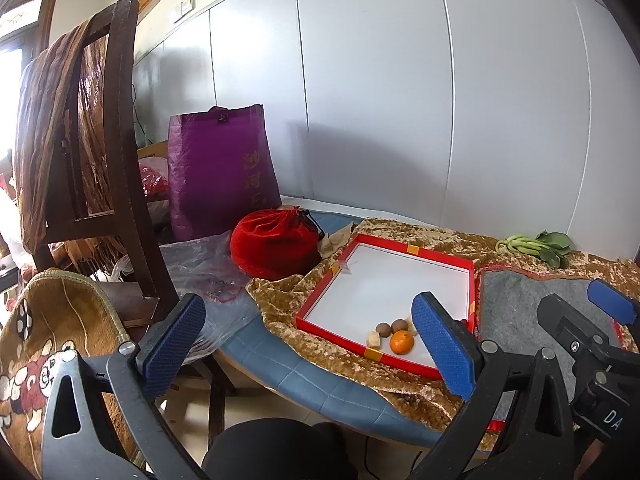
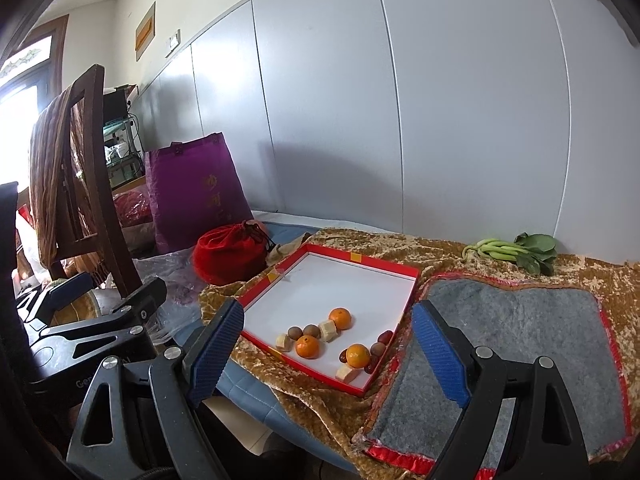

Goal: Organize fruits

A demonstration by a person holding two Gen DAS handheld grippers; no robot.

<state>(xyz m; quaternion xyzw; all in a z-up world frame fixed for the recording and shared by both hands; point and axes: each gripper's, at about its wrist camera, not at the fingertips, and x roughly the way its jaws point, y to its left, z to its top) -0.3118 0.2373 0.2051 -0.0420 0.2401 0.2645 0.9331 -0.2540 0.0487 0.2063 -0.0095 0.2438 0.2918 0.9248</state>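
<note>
Both my grippers, left and right, hang spread wide, holding nothing. Oranges, brown fruits sit in red tray's near corner.

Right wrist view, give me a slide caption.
Open right gripper facing a red tray holding oranges and small fruits.

Left tongs' blue finger hides part of the fruit; purple bag's lettering unreadable.
</note>
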